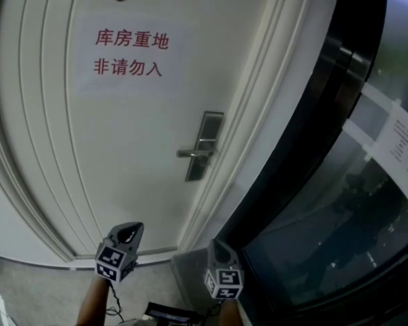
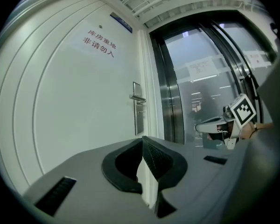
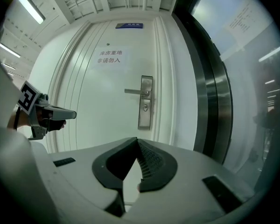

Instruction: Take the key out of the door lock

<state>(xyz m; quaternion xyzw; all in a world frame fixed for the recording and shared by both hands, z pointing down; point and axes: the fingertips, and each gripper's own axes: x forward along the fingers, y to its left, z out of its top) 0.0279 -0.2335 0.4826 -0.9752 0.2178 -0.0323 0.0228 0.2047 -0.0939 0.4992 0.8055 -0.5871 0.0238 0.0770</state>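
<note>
The white door (image 1: 122, 148) faces me, with a silver lock plate and lever handle (image 1: 205, 146) at its right side. Under the handle sits the keyhole (image 3: 145, 108); the key there is too small to make out. Both grippers hang low in front of the door, well short of the lock. My left gripper (image 1: 126, 235) is left of and below the handle, and its jaws (image 2: 142, 143) are shut with nothing between them. My right gripper (image 1: 222, 253) is below the handle, and its jaws (image 3: 137, 143) are also shut and empty.
A paper sign with red characters (image 1: 130, 51) is stuck on the door. To the door's right rises a black-framed glass wall (image 1: 333, 114) with a white notice (image 1: 402, 141) on it. A small blue plate (image 3: 129, 25) sits above the door.
</note>
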